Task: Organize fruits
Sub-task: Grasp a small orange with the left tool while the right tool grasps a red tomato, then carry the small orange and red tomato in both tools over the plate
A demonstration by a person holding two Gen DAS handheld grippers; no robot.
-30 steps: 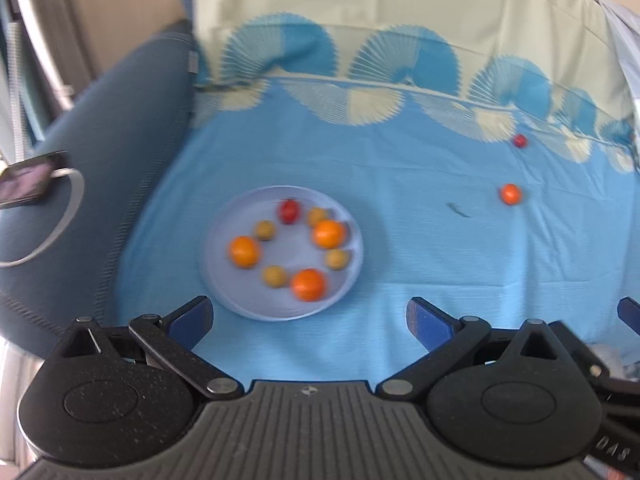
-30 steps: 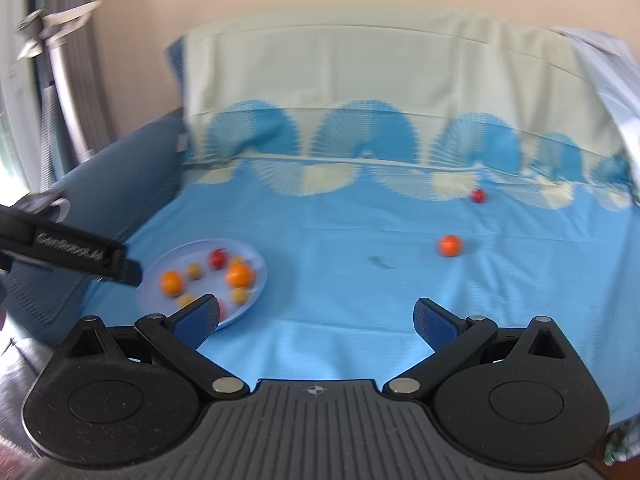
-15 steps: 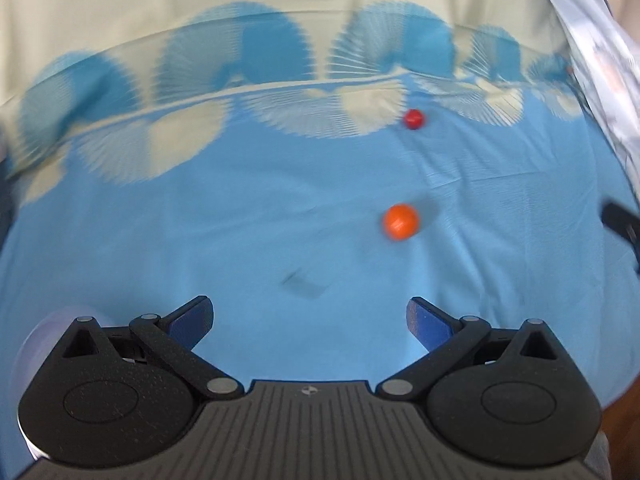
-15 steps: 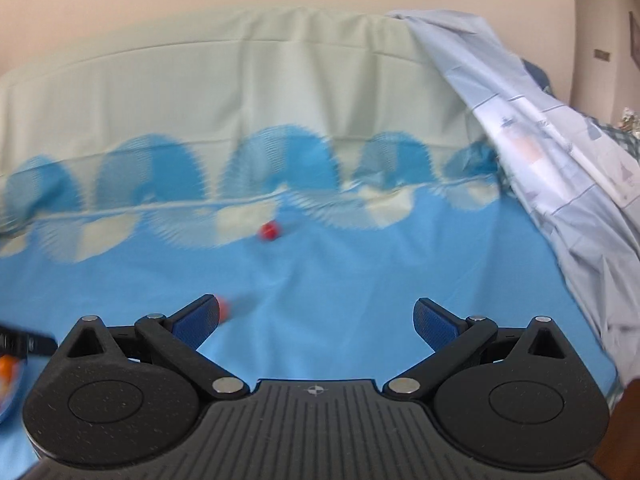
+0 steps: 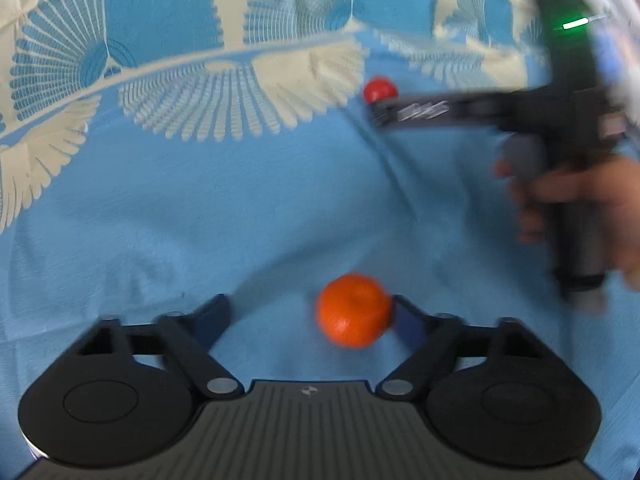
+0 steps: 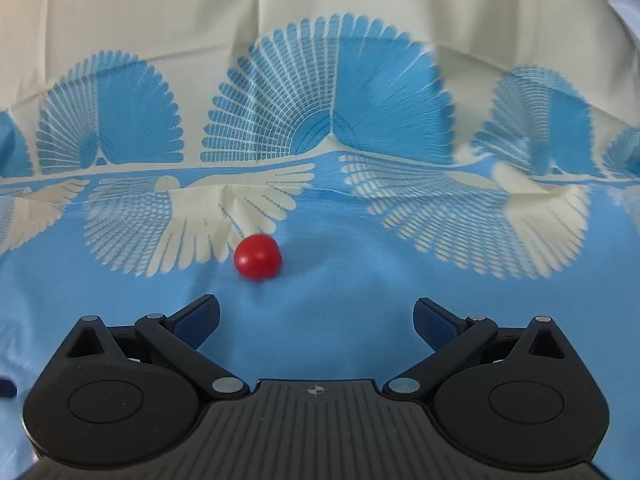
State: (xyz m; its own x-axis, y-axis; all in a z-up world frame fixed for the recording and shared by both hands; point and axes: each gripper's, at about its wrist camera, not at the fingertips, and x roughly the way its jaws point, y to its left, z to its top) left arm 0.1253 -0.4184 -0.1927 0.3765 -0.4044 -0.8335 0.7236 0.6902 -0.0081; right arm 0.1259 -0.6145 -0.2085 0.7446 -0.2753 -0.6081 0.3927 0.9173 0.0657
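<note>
Resting between the jaws of the left gripper (image 5: 310, 320), the orange fruit (image 5: 353, 310) lay on the blue cloth (image 5: 240, 208), touching the right-hand pad while the left-hand pad stood well apart from it; the jaws were spread wide and not clamped. No container showed in either view.

Only the left wrist view showed the orange fruit, and only it showed the right gripper (image 5: 378, 110) from outside: a black tool reaching in from the right edge, held by the person's right hand (image 5: 580, 208), its tip just beside the small red fruit (image 5: 379, 88). A green light glowed on top of that tool.

The right wrist view gave the closer look at the red fruit (image 6: 258, 257), which sat on the cloth ahead of the right gripper (image 6: 316, 320) and slightly left of centre, beyond the fingertips. Those jaws were also spread wide, holding nothing.

The cloth was light blue with a band of blue and cream fan shapes, and turned cream farther back where it rose. Both views were somewhat blurred.
</note>
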